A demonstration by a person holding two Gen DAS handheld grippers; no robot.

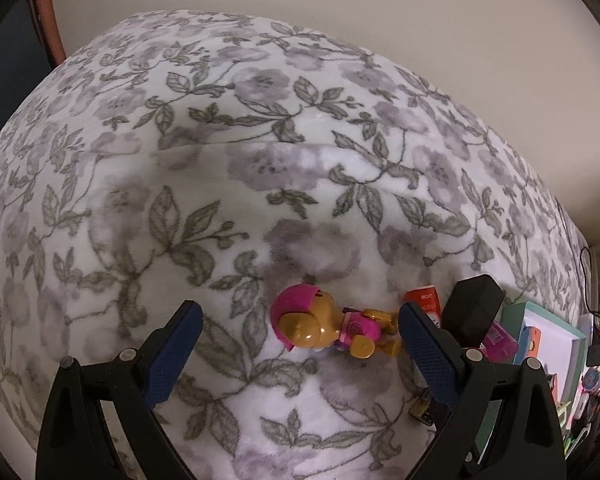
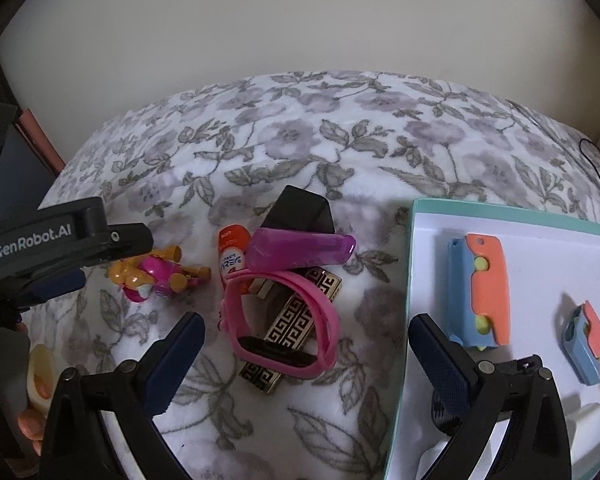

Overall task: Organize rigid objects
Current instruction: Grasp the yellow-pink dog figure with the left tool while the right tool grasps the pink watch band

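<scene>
With our left gripper (image 1: 300,320) wide open and empty around the toy pup (image 1: 332,330) lying on the blanket (image 1: 260,140), we lower, centre on its torso, then close, while our right gripper (image 2: 306,338) hangs open and empty.

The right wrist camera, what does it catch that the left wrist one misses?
Only the right wrist view shows the pink watch, the gold-patterned case under it, and two orange-and-blue toys lying in the tray. Only the left shows the far stretch of blanket. Both share the toy figure, black box and teal tray.
</scene>
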